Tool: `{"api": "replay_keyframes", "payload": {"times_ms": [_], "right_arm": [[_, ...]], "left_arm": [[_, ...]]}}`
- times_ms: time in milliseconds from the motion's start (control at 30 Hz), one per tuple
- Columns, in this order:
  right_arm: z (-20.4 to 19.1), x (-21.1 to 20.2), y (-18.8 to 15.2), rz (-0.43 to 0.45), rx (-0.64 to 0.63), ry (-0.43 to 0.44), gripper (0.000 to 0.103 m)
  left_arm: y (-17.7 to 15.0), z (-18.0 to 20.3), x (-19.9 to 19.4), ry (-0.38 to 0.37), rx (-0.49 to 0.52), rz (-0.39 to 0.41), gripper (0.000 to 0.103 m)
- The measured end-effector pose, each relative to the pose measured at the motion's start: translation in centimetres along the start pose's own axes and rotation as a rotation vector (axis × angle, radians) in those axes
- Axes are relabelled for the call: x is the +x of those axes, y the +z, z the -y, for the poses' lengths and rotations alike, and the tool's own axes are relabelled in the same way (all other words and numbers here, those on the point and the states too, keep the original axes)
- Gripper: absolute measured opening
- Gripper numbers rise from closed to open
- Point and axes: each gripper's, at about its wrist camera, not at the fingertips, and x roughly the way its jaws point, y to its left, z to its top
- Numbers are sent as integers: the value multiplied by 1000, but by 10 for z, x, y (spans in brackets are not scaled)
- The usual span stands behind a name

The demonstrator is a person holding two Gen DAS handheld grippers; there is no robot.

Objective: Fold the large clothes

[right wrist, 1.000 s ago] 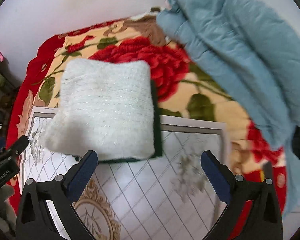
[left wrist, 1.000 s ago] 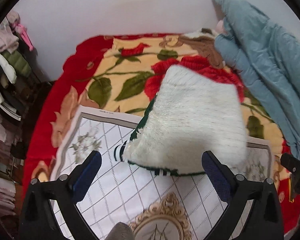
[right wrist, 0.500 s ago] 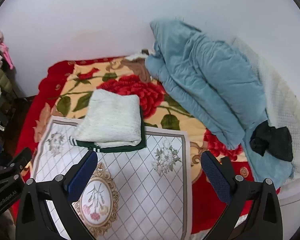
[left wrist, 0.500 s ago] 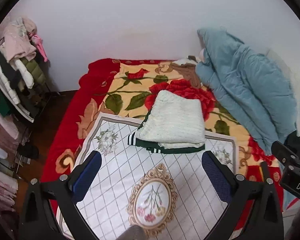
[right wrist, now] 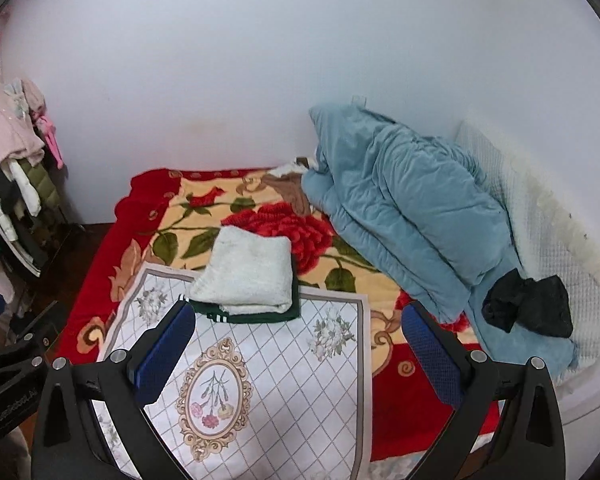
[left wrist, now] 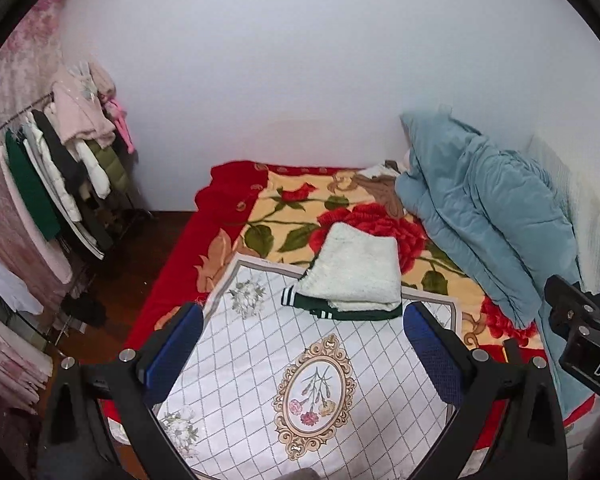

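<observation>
**A:** Left wrist view first. What does it show?

**B:** The left claw point(left wrist: 303, 342) is spread wide, with nothing between its blue pads point(left wrist: 176, 336). Ahead of it, and well apart from it, a folded white sweater point(left wrist: 358, 274) with dark green trim lies on a bed. The sweater sits at the far edge of a white quilted mat point(left wrist: 260, 364), partly overlapping onto the red rose blanket point(left wrist: 284, 216) beneath.

**A:** And the right wrist view?

**B:** The right claw point(right wrist: 299, 336) is also spread wide and grips nothing. The same white sweater point(right wrist: 246, 274) lies ahead and a little to the left of centre between its fingers, not touching either one. The white quilted mat point(right wrist: 300, 360) stretches from the sweater back toward the claw, printed with a gold oval frame of flowers.

**A:** What else is around?

**B:** To the right of both claws, a rumpled blue duvet point(right wrist: 404, 216) is heaped against the white wall. A crumpled black garment point(right wrist: 528, 306) rests at its near end, further right of the right claw. Far left of the left claw, a clothes rack point(left wrist: 60, 184) holds hanging pink, green, black and white garments.

**A:** Can each claw see the other?

**B:** Only a black edge of the other device shows at the frame's side in each view.
</observation>
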Motion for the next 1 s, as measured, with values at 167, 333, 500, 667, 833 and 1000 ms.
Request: {"api": "replay_keyframes", "payload": {"times_ms": [167,333,500,667,833,1000], "right_arm": [[2,-36,-1,40,-24,1,103],[4,-53,-6,41,-30,20,103],[6,-67,-9,61,-25,34,103],[6,-73,-10,74,-24,45,103],[8,-74,-8,74,-22,45,103],[9,-74,-7,75,-21,48,103]], "left_arm": [[-4,-3,-20,12,-7,23,102],[-8,-4,-35,14,-9,34,102],[-13,-3,-45,22,-15,56,102],[-15,-7,-52,21,-24,77,102],[-14,-7,-59,28,-19,102,103],[-14,-5,-63,34,-13,110,103]]}}
